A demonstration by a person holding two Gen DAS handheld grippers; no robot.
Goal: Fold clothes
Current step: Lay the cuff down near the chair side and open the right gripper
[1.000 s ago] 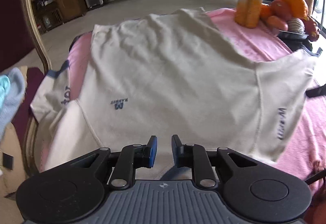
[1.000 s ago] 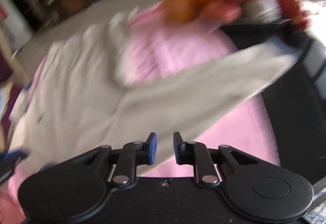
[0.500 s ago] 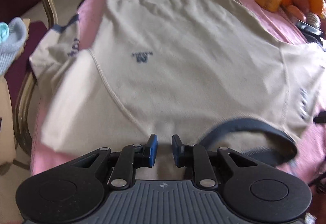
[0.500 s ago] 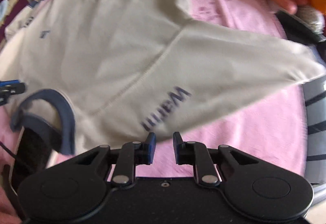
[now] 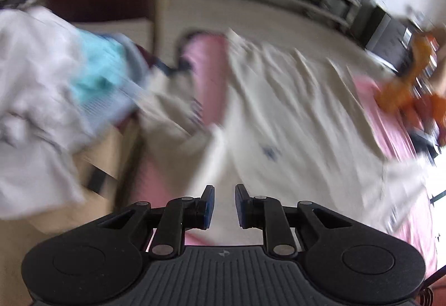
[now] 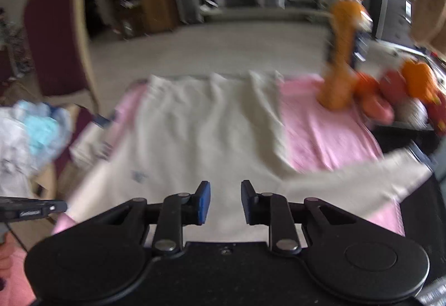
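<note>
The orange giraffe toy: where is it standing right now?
In the right wrist view the giraffe toy stands upright at the far right of the pink cover, beside the pile of orange and red plush toys, just right of the cream shirt.

Your bench carries a pink cover. On it you have a cream T-shirt spread flat and, at the far right corner, orange plush toys, blurred.
</note>
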